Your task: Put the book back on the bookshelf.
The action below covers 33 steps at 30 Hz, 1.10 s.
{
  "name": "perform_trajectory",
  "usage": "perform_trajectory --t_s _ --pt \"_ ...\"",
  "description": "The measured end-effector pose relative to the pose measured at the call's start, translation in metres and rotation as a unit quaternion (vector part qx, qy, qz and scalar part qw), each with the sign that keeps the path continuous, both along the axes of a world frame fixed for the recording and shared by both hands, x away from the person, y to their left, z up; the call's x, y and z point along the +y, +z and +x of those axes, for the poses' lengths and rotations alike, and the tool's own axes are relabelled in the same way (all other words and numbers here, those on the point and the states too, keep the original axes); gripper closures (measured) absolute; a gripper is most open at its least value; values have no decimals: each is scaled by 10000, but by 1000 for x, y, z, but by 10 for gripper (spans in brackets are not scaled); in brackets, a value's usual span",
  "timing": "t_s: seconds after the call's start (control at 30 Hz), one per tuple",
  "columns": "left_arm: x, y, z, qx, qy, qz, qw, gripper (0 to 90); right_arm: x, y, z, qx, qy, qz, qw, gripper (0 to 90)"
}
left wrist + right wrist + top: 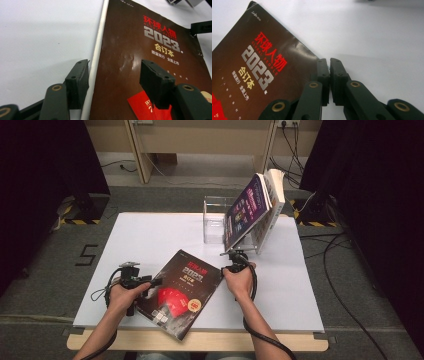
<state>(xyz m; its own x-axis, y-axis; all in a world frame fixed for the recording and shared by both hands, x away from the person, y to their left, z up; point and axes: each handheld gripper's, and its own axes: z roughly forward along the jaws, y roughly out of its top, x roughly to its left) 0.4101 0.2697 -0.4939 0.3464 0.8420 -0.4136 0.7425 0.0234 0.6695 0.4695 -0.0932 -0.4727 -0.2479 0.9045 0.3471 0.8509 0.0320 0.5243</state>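
Clear acrylic stand (216, 220), at 12 o'clock on the white table (150, 235), holds two upright books (255, 210) leaning at its right. The dark magazine (182, 292) lies flat at 6 o'clock. Left gripper (115, 77): jaws wide, straddling its spine edge. Right gripper (329, 75): jaws closed, empty, beside its corner.

Left gripper (113, 75) fingers spread wide; right gripper (329, 62) fingers closed.
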Motion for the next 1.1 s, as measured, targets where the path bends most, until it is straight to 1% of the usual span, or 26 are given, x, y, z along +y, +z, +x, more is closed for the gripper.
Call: perform_trajectory --t_s 0.07,0.1,0.17,0.3,0.4,0.47,0.67,0.73,0.8,0.9,1.1 --pt "3 1 -1 54 24 -75 10000 397 0 2 -2 -73 11 0 10000 874" --pt "4 1 -1 52 34 -100 9999 395 -1 3 -2 -106 14 42 9999 876" --pt "7 5 -3 -27 94 -97 9999 388 -2 6 -3 -149 3 112 9998 877" --pt "13 13 -7 -183 212 -163 9995 382 -2 16 -7 -395 54 263 9989 879" --pt "17 17 -10 -246 266 -195 9992 382 -1 27 -10 -523 31 345 9980 880" --pt "18 18 -11 -270 287 -211 9990 381 -1 33 -11 -683 57 373 9970 880" --pt "21 17 -12 -257 320 -244 9989 381 1 54 -13 -947 76 514 9941 880" --pt "22 17 -13 -252 327 -250 9988 382 0 61 -13 -1086 81 540 9926 881" --pt "22 16 -13 -244 328 -254 9988 382 -2 68 -13 -1168 69 575 9915 881" --pt "21 16 -13 -230 331 -269 9988 382 -4 78 -14 -1228 58 676 9901 880" --pt "20 16 -13 -228 321 -272 9989 383 -12 102 -16 -1523 9 759 9854 880"
